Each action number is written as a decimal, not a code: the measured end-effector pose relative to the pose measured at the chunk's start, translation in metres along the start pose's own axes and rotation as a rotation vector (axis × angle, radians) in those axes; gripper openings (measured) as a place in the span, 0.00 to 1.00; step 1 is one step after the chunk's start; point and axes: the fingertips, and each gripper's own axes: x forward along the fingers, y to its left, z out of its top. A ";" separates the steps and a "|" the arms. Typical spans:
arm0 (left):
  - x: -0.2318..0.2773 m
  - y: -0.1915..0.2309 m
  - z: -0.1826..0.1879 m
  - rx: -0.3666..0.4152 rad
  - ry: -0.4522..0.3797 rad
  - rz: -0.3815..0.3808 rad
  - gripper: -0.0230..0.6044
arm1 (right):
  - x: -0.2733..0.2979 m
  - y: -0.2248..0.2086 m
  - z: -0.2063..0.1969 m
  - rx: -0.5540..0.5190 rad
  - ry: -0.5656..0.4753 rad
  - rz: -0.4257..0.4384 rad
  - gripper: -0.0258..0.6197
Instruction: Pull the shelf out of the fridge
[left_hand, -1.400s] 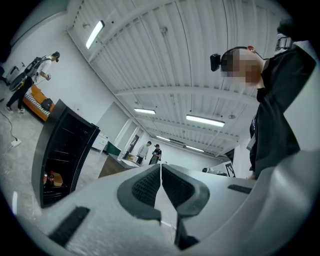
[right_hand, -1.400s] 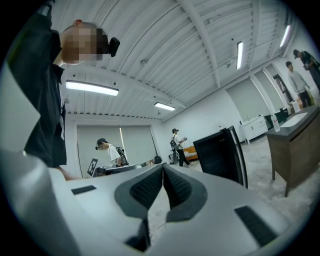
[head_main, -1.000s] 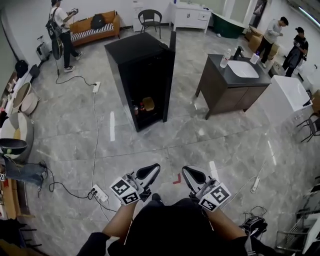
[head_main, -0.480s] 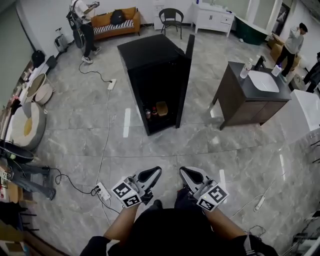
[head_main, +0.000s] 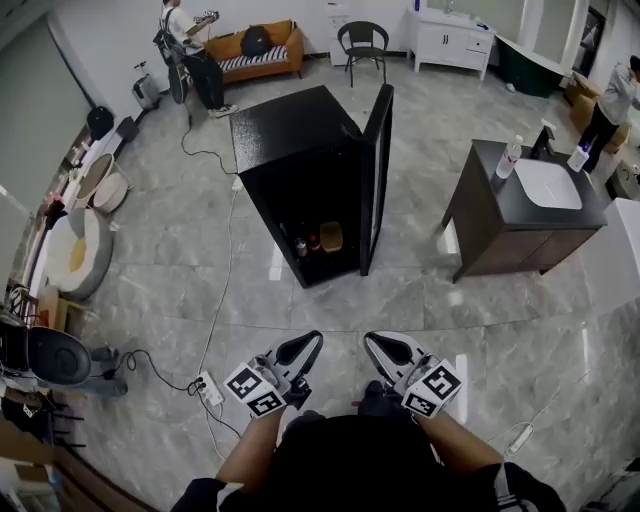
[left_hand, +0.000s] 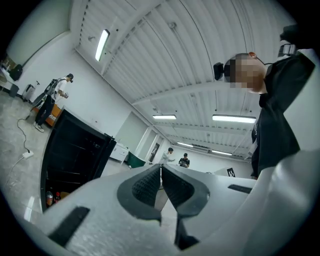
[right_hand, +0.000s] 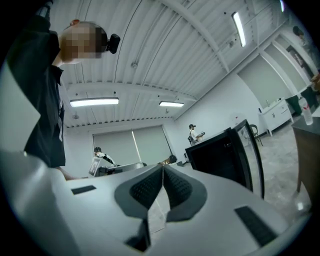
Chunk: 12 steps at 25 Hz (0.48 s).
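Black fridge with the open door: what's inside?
At the bottom of the tall black fridge stand two small bottles and a tan container. Higher up, the interior is too dark to make anything out.

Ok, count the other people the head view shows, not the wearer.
2. One person stands beside the orange sofa at the far wall; a second person is cut off at the right edge, beyond the vanity. More may stand outside the frame.
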 end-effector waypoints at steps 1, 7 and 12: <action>0.007 0.002 0.002 0.001 -0.010 0.015 0.08 | -0.001 -0.008 0.002 0.002 0.007 0.013 0.08; 0.028 0.014 -0.006 -0.010 -0.018 0.098 0.08 | 0.008 -0.045 0.004 0.029 0.033 0.081 0.08; 0.033 0.031 -0.009 -0.031 -0.024 0.140 0.08 | 0.023 -0.066 -0.001 0.072 0.038 0.095 0.08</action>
